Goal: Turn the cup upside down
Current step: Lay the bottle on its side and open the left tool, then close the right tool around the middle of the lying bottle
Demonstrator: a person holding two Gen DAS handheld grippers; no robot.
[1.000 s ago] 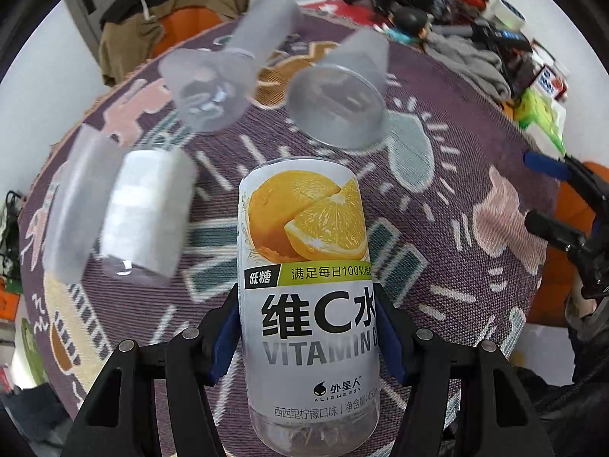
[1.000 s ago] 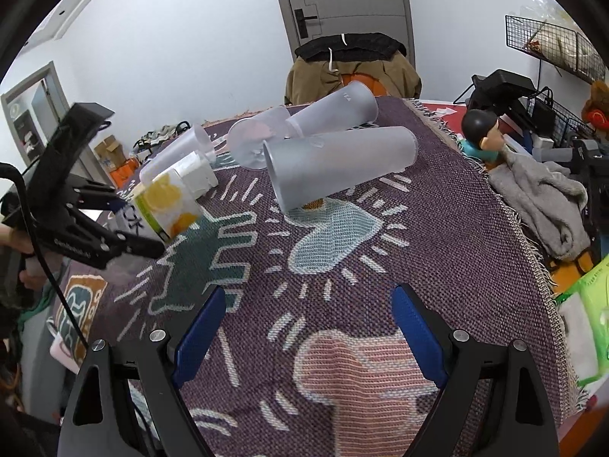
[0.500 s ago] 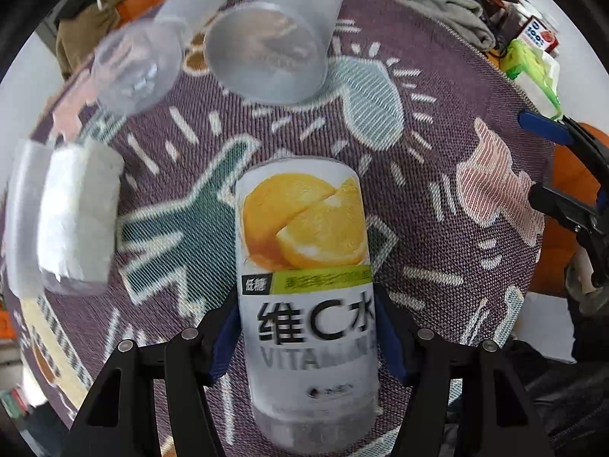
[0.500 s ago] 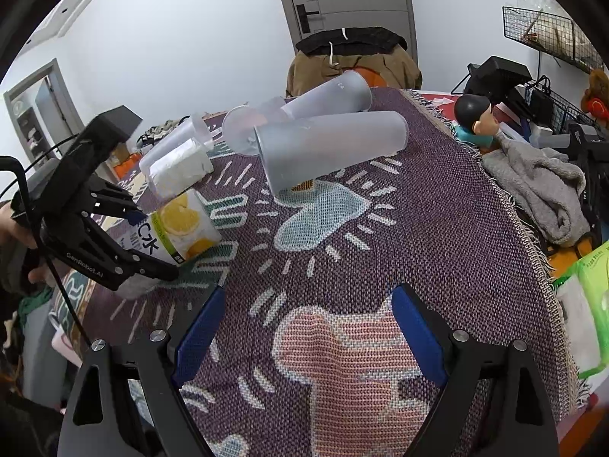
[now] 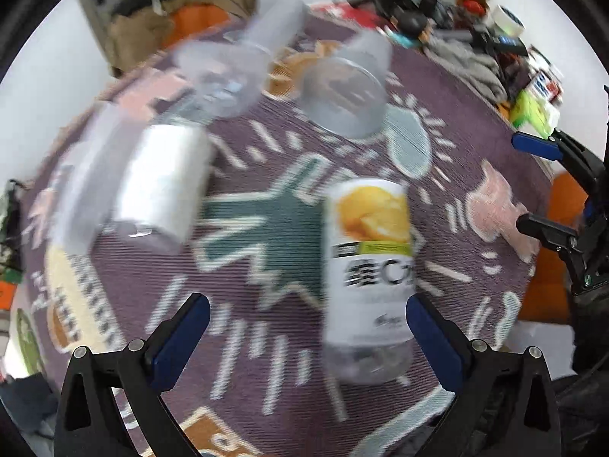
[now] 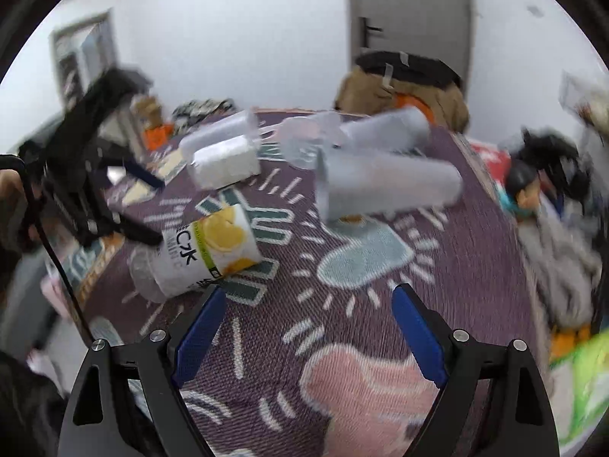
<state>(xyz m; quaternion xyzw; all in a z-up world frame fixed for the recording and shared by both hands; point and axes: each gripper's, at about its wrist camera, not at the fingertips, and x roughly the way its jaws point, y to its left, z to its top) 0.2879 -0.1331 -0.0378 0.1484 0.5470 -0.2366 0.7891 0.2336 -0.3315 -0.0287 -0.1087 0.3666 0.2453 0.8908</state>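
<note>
The cup with the orange-slice label [image 5: 369, 266] is free of my left gripper [image 5: 306, 304], which is open around it; the cup sits close to the right finger. In the right wrist view this cup [image 6: 209, 251] lies tilted on the purple rug [image 6: 342, 342], clear end toward the left gripper [image 6: 146, 203]. My right gripper [image 6: 308, 295] is open and holds nothing, hovering over the rug near the table's front. The left wrist view shows the right gripper [image 5: 521, 182] at the far right edge. Both views are blurred.
A frosted cup [image 6: 384, 186] lies on its side mid-rug, another frosted cup [image 6: 380, 131] and a clear cup [image 6: 304, 141] behind it. A cup stuffed with white paper [image 6: 224, 160] lies at the left. Grey cloth [image 6: 555, 251] and clutter line the right edge.
My left gripper has opened and let go of the orange-label cup, which now rests tilted on the rug. The left gripper has pulled back. My right gripper has turned slightly left.
</note>
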